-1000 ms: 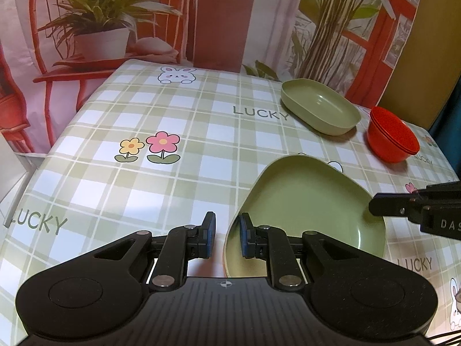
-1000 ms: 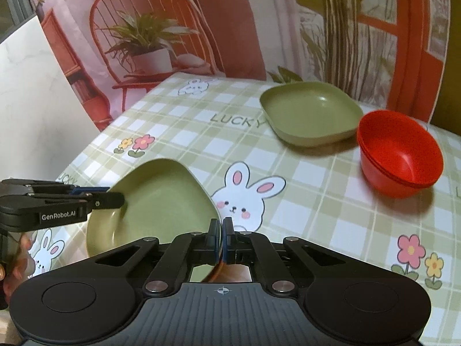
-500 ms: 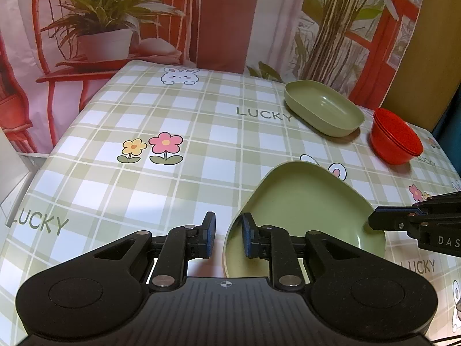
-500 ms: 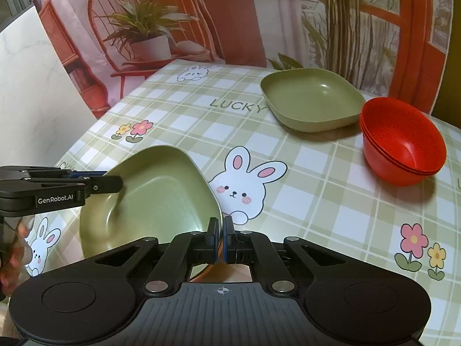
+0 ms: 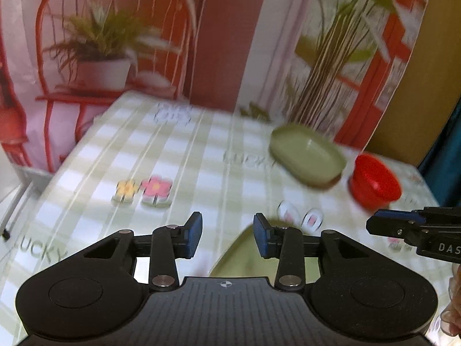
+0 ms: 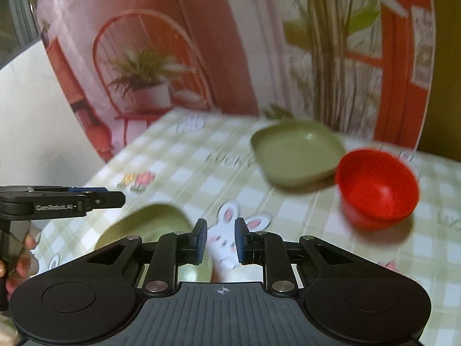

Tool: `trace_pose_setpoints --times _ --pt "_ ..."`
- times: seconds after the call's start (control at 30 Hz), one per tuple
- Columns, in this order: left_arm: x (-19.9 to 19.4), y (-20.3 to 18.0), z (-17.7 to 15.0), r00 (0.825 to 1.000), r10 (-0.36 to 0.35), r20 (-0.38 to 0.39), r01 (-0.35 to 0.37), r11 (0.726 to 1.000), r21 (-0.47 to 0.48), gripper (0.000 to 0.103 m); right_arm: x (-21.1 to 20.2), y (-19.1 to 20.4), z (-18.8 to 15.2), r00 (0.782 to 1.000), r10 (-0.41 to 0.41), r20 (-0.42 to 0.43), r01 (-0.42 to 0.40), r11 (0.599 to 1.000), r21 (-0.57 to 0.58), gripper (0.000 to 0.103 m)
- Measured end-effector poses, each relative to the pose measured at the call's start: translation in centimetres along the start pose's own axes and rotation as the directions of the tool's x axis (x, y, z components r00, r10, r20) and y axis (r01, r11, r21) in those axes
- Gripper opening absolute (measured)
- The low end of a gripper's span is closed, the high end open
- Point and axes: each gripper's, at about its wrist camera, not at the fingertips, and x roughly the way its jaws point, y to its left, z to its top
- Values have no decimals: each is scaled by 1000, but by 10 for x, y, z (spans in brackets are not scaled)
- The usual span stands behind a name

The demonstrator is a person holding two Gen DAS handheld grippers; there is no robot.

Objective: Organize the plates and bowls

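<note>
Both tongs, left [image 5: 227, 235] and right [image 6: 220, 240], had just been opening, apparently released above the shallow green plastic plate [image 6: 149, 225] on the checked counter [image 5: 201, 155].

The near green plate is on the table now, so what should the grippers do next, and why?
Probably reach for the near green plate again to stack it on the far green plate: both the left gripper and right gripper have just opened and hold nothing.

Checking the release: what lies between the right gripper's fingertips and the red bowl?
In the right wrist view, only bare checked tablecloth lies between the right gripper and the red bowl; a printed rabbit shows between its open jaws.
</note>
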Motion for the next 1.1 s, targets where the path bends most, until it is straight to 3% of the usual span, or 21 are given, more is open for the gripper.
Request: trace_pose_setpoints --times 0.27,0.43,0.77,0.9,1.1 --pt "8 -36 33 997 -43 66 42 999 17 45 -11 -34 33 995 -59 75 64 996 -62 22" --pt "23 -53 50 994 -74 77 76 997 -28 45 3 -59 51 996 -51 68 56 996 -72 22" --pt "90 -66 67 999 -50 10 51 991 -123 48 58 -101 88 996 -84 14 85 993 -80 25" --pt "117 -67 75 1000 -11 -13 8 981 -192 48 86 -114 102 993 -112 -39 108 991 -82 25" --pt "156 -79 79 997 -21 -68 6 976 -218 48 126 -129 118 983 -151 -107 139 984 -116 25"
